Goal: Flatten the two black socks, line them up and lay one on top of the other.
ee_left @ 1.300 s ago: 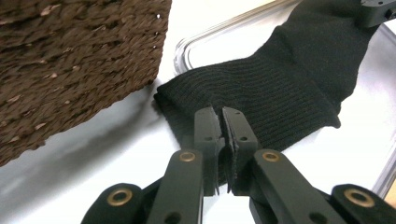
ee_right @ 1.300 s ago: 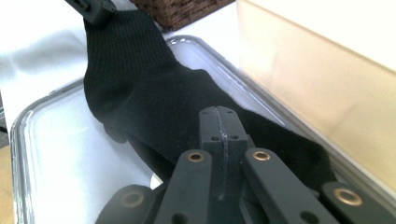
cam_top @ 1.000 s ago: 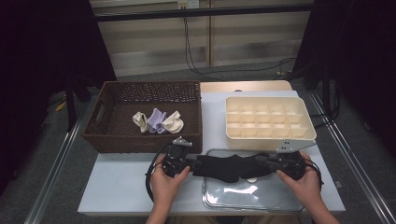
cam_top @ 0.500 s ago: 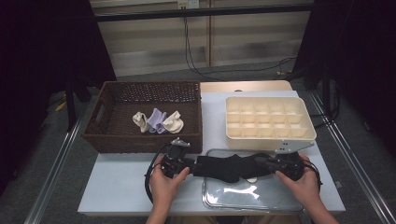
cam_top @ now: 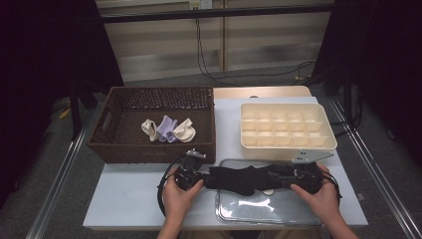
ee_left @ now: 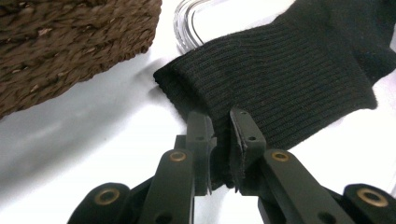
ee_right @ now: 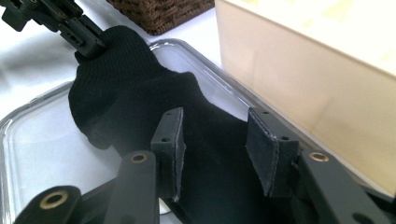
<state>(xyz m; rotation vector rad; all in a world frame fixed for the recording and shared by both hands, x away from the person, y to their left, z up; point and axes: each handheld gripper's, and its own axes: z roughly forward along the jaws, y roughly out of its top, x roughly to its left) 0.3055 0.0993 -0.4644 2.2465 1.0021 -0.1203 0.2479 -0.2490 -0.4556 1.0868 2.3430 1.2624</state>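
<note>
A black sock [cam_top: 239,179] lies stretched between both grippers, partly over a clear tray [cam_top: 278,215]. My left gripper [cam_top: 201,177] pinches the ribbed cuff; in the left gripper view its jaws [ee_left: 222,116] have just been closing on the sock [ee_left: 289,74], and the fabric is squeezed between the pads. My right gripper [cam_top: 287,177] is at the toe end. In the right gripper view its jaws [ee_right: 215,126] have just been opening and stand apart over the sock [ee_right: 126,84], with the pads clear of the cloth. The left gripper [ee_right: 88,44] shows at the far end.
A brown wicker basket [cam_top: 149,149] at the back left holds several pale socks [cam_top: 169,130]. A cream compartment box [cam_top: 283,127] stands close behind the right gripper, its wall [ee_right: 303,70] right beside the jaws. The basket [ee_left: 70,42] is near the left gripper.
</note>
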